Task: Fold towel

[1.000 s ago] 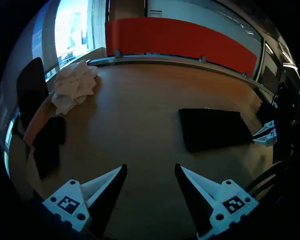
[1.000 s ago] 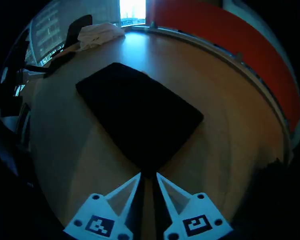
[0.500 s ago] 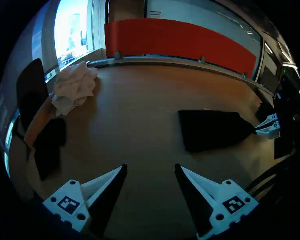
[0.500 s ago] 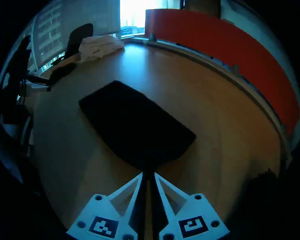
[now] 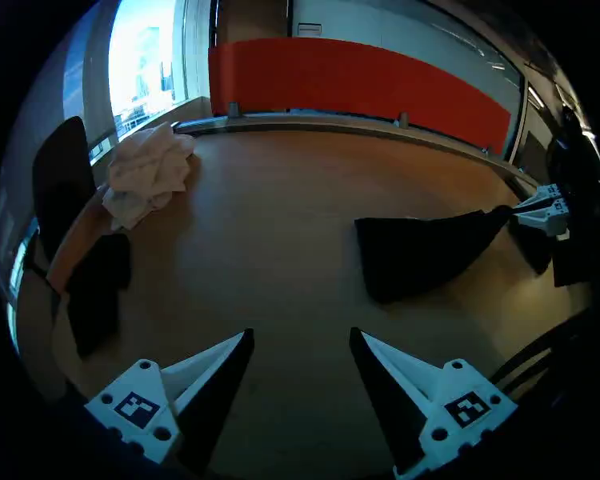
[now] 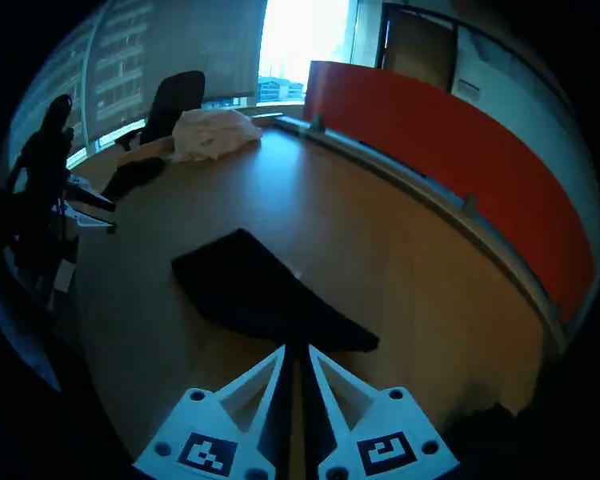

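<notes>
A black towel [image 5: 416, 248] lies on the wooden table [image 5: 284, 208], with one corner raised off the surface. In the right gripper view that towel [image 6: 252, 292] stretches from the table up to my right gripper [image 6: 298, 352], which is shut on its near corner. The left gripper view shows the right gripper [image 5: 544, 214] at the far right, holding the lifted corner. My left gripper [image 5: 300, 340] stands open over bare table, well short of the towel. The left gripper [image 6: 88, 216] appears far left in the right gripper view.
A crumpled white cloth pile [image 5: 148, 172] sits at the table's far left corner, also seen as the white cloth pile [image 6: 212, 132]. A dark cloth [image 5: 100, 284] drapes over the left edge. A black chair [image 6: 172, 100] stands behind. A red partition [image 5: 356, 80] runs along the far side.
My right gripper has risen with the towel's corner, pulling that side off the table into a slanted sheet. The left gripper has stayed still and open.
</notes>
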The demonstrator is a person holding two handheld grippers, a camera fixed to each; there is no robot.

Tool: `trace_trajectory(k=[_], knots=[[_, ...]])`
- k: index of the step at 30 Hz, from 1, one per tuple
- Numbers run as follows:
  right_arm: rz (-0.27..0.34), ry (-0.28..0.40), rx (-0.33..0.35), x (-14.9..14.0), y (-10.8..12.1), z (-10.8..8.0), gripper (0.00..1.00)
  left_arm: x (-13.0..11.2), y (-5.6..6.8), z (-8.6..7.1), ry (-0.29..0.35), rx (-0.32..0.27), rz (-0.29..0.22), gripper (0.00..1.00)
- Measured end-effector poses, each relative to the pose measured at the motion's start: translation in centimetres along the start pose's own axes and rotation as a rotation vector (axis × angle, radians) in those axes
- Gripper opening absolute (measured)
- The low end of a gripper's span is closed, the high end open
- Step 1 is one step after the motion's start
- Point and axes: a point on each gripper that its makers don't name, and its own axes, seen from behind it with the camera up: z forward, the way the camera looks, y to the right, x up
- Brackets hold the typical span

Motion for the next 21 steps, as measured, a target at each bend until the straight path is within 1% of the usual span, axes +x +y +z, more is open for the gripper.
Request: trace_trajectory(k=[5, 11, 17, 21], knots=[[-0.02, 0.013, 0.0, 1.2, 0.1, 0.0, 0.05, -0.1, 0.1, -0.1, 0.0, -0.004, 0.001, 0.88], [-0.044, 0.006, 0.013, 1.7, -0.1, 0.5, 0.05, -0.1, 0.1, -0.3, 0.001, -0.008, -0.003, 0.88], [-0.084, 0.014, 0.047, 3.5, -1.0, 1.7, 0.05, -0.3, 0.1, -0.7, 0.001, -0.011, 0.0, 0.88], [-0.118, 0.019, 0.079, 4.9, -2.0, 2.8, 0.05, -0.2, 0.0, -0.9, 0.007, -0.007, 0.01, 0.88]])
